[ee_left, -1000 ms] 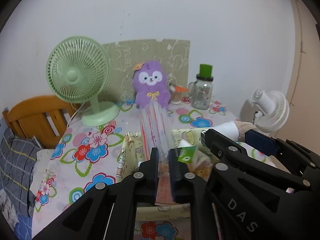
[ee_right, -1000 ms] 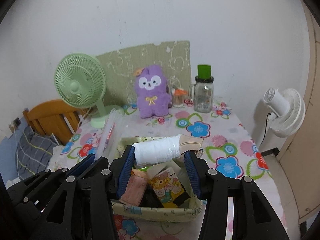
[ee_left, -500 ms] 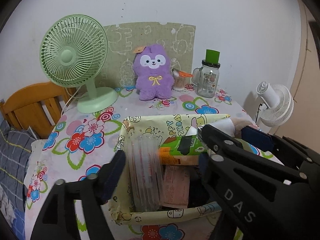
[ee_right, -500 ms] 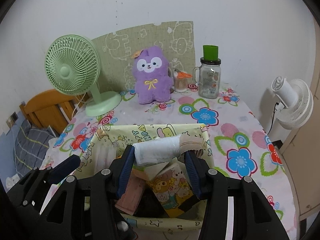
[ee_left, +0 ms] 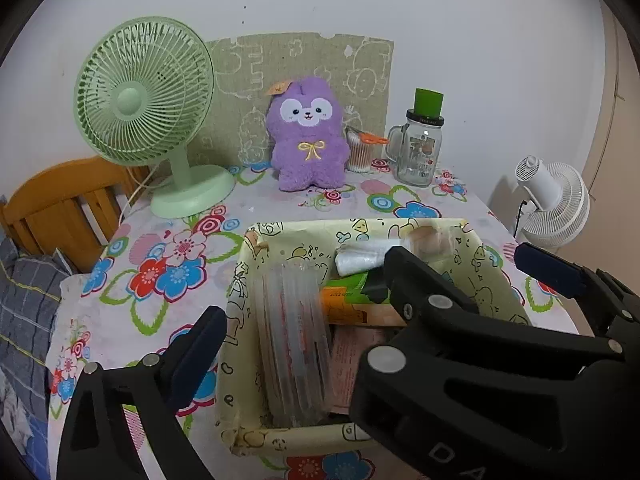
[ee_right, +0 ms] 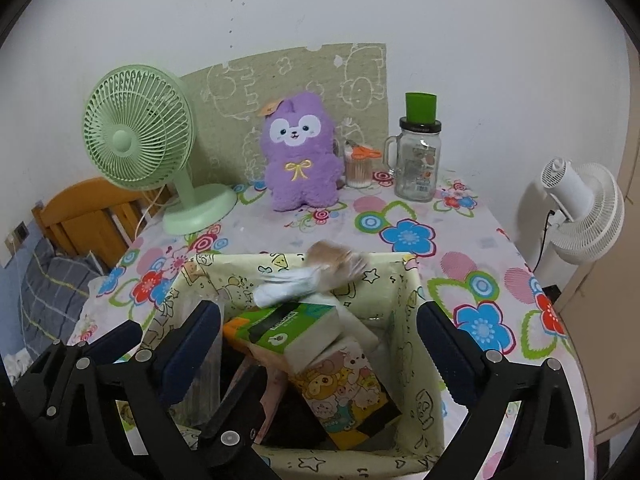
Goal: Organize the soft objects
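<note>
A yellow cartoon-print fabric basket (ee_left: 246, 280) (ee_right: 414, 300) stands on the flowered tablecloth right below both grippers. My left gripper (ee_left: 304, 312) hangs over its left side with the jaws opening. A clear plastic pack with red stripes (ee_left: 296, 340) lies loose between them in the basket. My right gripper (ee_right: 320, 334) is over the middle, its jaws also opening and its blue pads (ee_right: 200, 332) touching nothing. A bagged white and beige roll (ee_right: 312, 280) (ee_left: 360, 258) lies blurred at the basket's back. Below it are a green tissue pack (ee_right: 288, 324) and a cartoon tissue pack (ee_right: 344, 384).
At the back of the table stand a green desk fan (ee_left: 144, 96), a purple plush toy (ee_left: 306, 136), a cup of cotton swabs (ee_left: 360, 152) and a glass jar with a green lid (ee_left: 420, 148). A white fan (ee_right: 580, 208) is off the right edge, a wooden bed frame (ee_left: 60, 204) off the left.
Both grippers sank toward the basket and opened. The left one let go of the clear pack, which now lies in the basket. The right one released the white roll, which dropped at the back.
</note>
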Demonstrator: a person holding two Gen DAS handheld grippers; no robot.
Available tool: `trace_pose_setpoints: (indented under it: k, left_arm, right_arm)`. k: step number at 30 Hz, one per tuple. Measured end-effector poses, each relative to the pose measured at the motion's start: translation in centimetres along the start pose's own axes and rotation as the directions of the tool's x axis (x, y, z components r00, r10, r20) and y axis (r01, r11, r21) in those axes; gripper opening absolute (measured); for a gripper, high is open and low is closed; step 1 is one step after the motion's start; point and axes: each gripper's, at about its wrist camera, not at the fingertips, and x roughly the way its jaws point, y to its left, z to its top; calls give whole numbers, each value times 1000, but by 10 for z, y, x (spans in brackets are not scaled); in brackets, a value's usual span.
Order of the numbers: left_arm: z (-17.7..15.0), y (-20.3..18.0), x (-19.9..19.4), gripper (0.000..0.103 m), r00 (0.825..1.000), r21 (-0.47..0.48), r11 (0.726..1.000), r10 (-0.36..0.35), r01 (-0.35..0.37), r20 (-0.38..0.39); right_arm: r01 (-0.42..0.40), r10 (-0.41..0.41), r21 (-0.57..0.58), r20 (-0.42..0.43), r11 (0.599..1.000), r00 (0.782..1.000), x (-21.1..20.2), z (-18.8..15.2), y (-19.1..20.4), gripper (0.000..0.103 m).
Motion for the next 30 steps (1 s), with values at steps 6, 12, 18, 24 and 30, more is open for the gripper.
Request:
trace_pose_setpoints:
  k: [6,12,18,24,30]
  left_arm:
    - [1,-4,-18,103,1000,5,1000,20,-20,19]
    - [1,-10,-43,103,999,6,1000,13,-13,52]
    - [-1,-14,-70,103,996,0,1000,11,-11,86]
    - [-5,-13,-98,103,992,-8,1000,26,-25,120]
    - [-10,-10,-130,103,984,-13,999,49,-48,174]
  right_arm:
    - [2,-2,8,30,1000,1000,-22,-1,-4,100]
    - [5,-7,20,68,1000,998,-50,-3,-8,100]
    - [15,-17,20,112,1000,994,-83,-4,-8,101]
    - [23,-24,12,160,1000,987,-117,-7,-9,103]
    - [33,-35,13,206,999,978,-153,-11,-11,103]
